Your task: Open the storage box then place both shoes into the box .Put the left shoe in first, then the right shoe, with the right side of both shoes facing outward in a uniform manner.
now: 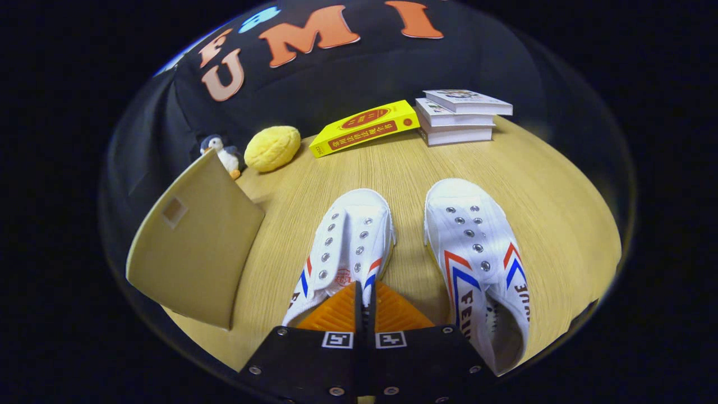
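Here, jaws (359,300) pressed together over the left shoe (343,247) (pinching nothing); right shoe (479,252) just beside on the surface (561,213); storage box (193,247) left, lid raised.

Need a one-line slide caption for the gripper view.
Gripper shut over the left shoe, right shoe alongside, storage box lid raised.
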Available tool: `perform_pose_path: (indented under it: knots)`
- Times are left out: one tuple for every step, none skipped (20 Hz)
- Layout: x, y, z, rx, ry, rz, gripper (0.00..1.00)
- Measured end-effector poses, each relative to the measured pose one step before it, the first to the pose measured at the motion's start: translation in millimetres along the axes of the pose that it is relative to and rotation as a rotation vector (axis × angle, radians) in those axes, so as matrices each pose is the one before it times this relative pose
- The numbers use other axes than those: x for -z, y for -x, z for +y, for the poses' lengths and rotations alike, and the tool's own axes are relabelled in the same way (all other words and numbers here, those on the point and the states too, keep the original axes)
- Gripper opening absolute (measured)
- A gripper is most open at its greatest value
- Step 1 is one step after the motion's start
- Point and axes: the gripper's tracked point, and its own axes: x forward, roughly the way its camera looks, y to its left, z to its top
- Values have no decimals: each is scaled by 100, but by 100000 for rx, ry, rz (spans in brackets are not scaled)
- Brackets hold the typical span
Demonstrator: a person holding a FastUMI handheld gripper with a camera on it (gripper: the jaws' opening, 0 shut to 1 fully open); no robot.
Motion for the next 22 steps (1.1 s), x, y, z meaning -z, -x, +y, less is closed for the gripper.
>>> perform_pose_path:
  knots:
    - [-158, 153, 683, -4197, -6879, 675, 0]
    - [-44, 80, 691, -4187, -7265, 1366, 0]
    - [-67, 198, 772, -4465, -7033, 139, 0]
    - [260, -48, 861, -3954, -5070, 1032, 0]
    - [145, 263, 773, -3360, -5117, 448, 0]
    - [359, -17, 655, -2205, -3500, 940, 0]
    - [178, -26, 535, -1396, -2578, 395, 0]
    - [123, 54, 538, -796, -1667, 596, 0]
    - [76, 400, 710, -1112, -1175, 78, 0]
    - [-294, 211, 963, -2270, -1266, -440, 0]
    - [-396, 491, 1289, -2512, -995, -1075, 0]
    - [-626, 336, 1185, -2087, -781, -1233, 0]
    - [-577, 386, 1295, -2084, 72, -1422, 0]
    - [-804, 233, 1228, -1112, 1356, -1978, 0]
    - [-518, 443, 1348, -673, 3035, -918, 0]
    - [-789, 283, 1261, -779, 2525, -997, 0]
    - [-469, 153, 1501, -817, 2298, -521, 0]
    - [-514, 58, 1576, -1118, 2161, -950, 0]
    - [-330, -20, 1631, -1120, 1884, -281, 0]
    - [-241, -271, 1484, -248, 1313, -584, 0]
    - [265, -410, 1331, -116, 2457, 753, 0]
    - [196, -489, 1278, 406, 2033, 151, 0]
